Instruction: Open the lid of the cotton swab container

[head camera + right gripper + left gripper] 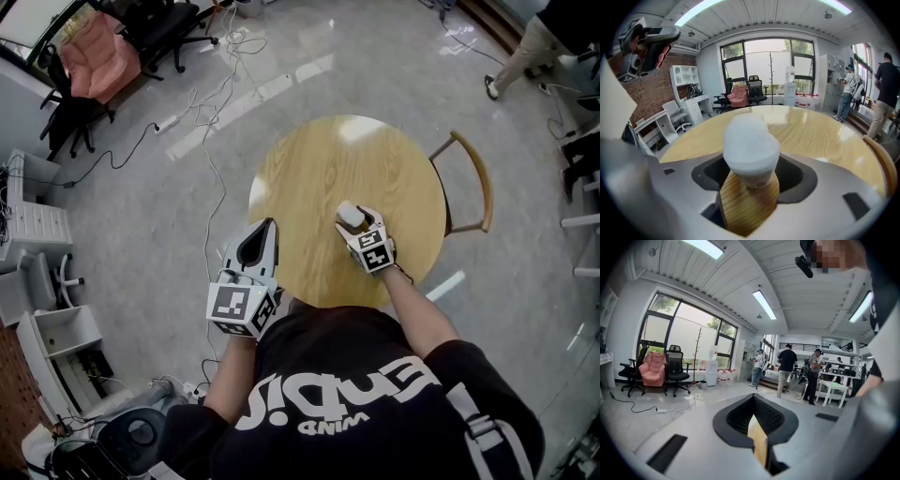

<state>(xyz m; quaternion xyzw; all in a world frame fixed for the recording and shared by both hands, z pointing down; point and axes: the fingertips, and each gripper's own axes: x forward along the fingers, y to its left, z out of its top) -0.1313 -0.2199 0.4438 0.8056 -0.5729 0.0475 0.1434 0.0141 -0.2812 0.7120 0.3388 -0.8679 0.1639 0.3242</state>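
The cotton swab container (751,145), a small tub with a white lid on top, sits upright between the jaws of my right gripper (749,187), which is shut on its lower body. In the head view the container (350,215) is over the right half of the round wooden table (328,159), at the tip of the right gripper (354,223). I cannot tell whether its base touches the wood. My left gripper (265,230) hovers at the table's left front edge, apart from the container. Its jaws are shut with nothing in them, and the left gripper (754,401) points out into the room.
A wooden chair (473,183) stands against the table's right side. Cables (202,122) trail over the floor to the left, with office chairs (89,56) and white drawers (33,225) beyond. Several people (787,366) stand far off in the room.
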